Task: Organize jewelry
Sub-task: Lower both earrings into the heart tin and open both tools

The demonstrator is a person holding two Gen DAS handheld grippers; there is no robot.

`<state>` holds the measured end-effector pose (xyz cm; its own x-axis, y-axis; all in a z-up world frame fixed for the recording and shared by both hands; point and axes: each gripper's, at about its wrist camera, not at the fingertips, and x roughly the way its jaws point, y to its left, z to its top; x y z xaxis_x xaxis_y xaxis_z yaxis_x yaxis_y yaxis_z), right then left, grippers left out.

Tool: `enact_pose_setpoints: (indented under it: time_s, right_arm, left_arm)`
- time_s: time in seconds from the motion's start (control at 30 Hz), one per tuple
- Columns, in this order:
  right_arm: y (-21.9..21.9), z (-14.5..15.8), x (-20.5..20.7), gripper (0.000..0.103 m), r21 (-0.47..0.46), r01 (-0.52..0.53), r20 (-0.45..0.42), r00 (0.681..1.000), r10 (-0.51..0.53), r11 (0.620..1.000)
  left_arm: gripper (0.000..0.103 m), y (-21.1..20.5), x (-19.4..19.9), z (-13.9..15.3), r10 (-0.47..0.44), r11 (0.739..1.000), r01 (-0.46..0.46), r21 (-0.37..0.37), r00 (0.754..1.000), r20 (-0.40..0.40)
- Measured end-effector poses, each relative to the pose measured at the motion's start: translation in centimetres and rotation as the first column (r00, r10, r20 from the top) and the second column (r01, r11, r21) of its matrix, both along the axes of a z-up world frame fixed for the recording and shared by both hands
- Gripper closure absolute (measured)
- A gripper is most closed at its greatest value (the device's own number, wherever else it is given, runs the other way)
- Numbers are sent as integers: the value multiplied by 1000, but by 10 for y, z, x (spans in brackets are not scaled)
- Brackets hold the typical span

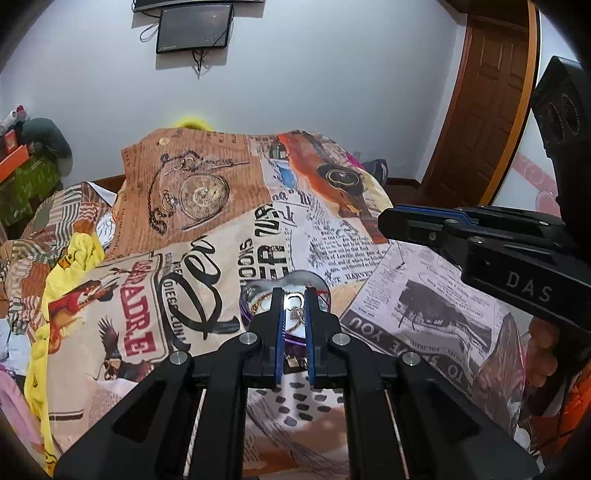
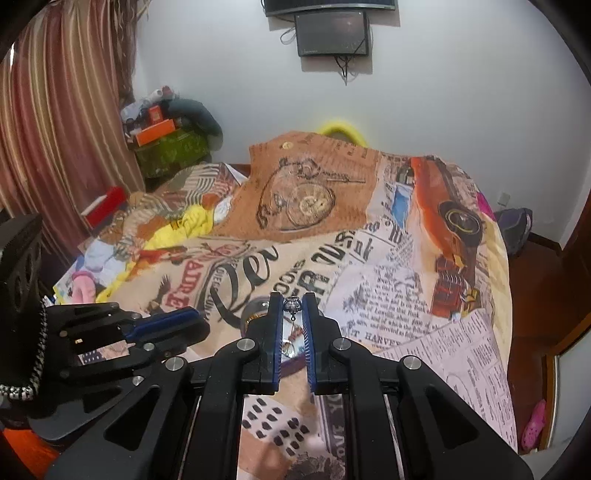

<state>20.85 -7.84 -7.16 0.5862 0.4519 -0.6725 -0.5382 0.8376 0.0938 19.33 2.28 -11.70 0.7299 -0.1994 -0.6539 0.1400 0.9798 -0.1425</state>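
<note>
A small open metal tin (image 1: 251, 301) with a purple side lies on the printed bedspread (image 1: 207, 236), with jewelry inside it. My left gripper (image 1: 294, 295) hangs just above the tin, shut on a small silver piece (image 1: 294, 301) with a tiny charm dangling under it. In the right wrist view my right gripper (image 2: 293, 297) is shut on a little silver bead earring (image 2: 293, 303), its hook and a fine thread hanging down. The tin (image 2: 255, 312) shows just left of the right fingers. The two grippers are side by side, the left gripper (image 2: 199, 321) to the left and the right gripper (image 1: 384, 221) to the right.
The bedspread (image 2: 406, 295) covers a bed that fills the middle. Crumpled yellow and pink cloth (image 2: 192, 221) lies at its left. Boxes (image 2: 166, 147) are stacked by a striped curtain (image 2: 55, 129). A wooden door (image 1: 491, 110) stands at the right, and screens (image 2: 332, 33) hang on the far wall.
</note>
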Motion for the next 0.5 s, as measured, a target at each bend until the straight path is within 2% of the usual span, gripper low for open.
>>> enact_pose_setpoints:
  time_s: [0.23, 0.5]
  right_arm:
    - [8, -7, 9, 94, 7, -5, -14, 1000, 5, 1000]
    - [17, -32, 30, 94, -4, -6, -85, 996, 6, 1000]
  left_arm:
    - [95, 9, 13, -2, 16, 1000, -16, -4, 1000, 3]
    - [95, 18, 36, -26, 25, 999, -26, -30, 998, -54]
